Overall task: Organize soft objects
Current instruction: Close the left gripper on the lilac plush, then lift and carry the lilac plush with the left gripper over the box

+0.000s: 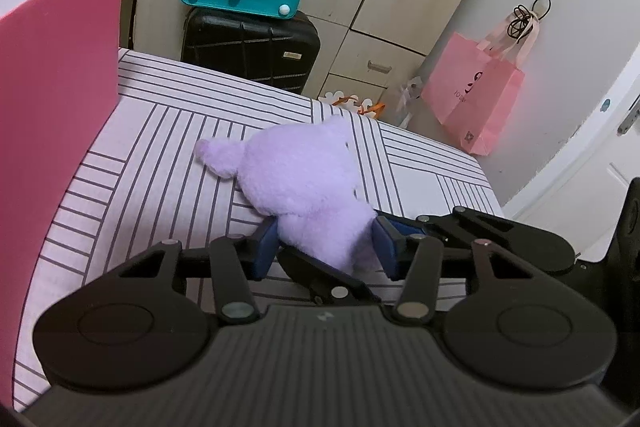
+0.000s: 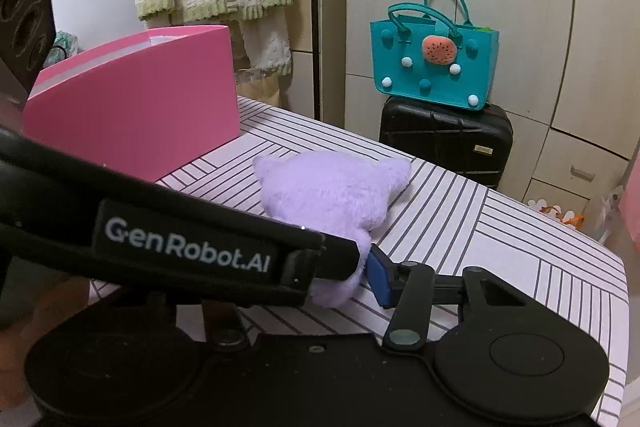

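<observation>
I am watching both tongs working on the near end of one purple plush toy [image 1: 304,171], which is lying on the striped bed sheet [image 1: 160,155]. Closest to me, the left gripper [image 1: 326,245] is pinching the plush's lower end: both blue pads are pressing into the fur, so I am reading it as gripping the toy. The right gripper [image 2: 352,269] is coming in at the same end. Its right blue pad [image 2: 378,277] is touching the fur, but the left gripper's body is crossing in front and hiding its other finger, so I am judging it to be clamping the plush too, without being sure.

Further out, the toy's rounded head and pointed ears are resting flat on the sheet; nothing is lifting clear yet as far as I can see. Beyond it, at the left, the pink box [image 2: 136,99] is standing open on the bed, near the plush but apart from it. I am taking that as the likely destination; its inside is not showing. So the sorting is looking barely started: the grasp is being made, and the lift, carry and drop are all remaining.

Farthest away, a teal bag [image 2: 434,67] is sitting on a black suitcase [image 2: 444,143].
</observation>
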Motion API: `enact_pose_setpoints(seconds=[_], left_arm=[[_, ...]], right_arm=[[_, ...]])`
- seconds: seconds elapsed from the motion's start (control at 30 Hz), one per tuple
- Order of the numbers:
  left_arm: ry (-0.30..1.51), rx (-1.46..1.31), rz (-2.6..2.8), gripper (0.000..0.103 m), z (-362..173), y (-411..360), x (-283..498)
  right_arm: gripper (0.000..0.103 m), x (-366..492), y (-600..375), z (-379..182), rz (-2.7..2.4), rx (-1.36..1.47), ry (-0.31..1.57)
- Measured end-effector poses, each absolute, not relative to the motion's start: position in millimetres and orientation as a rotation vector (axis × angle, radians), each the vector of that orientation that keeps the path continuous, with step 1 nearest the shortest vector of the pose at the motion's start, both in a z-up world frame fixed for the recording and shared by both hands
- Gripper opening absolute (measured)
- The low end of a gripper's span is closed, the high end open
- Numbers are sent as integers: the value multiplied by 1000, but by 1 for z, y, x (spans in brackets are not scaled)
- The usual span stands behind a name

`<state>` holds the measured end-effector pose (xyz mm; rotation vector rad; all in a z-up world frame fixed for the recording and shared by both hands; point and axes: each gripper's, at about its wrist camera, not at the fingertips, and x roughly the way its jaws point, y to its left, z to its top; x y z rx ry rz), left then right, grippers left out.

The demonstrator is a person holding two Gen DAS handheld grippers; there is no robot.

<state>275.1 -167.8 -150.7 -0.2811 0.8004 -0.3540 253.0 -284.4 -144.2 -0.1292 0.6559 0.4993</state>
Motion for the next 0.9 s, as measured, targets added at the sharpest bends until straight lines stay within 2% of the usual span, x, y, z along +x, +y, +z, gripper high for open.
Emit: enact_pose_setpoints(seconds=[0.3, 0.9], left_arm=[[821, -271, -385, 45, -148, -167, 267], [838, -121, -532, 45, -118, -172, 198]], right_arm=[[54, 242, -284, -142, 473, -126, 665], [54, 167, -283, -117, 347, -22, 714]])
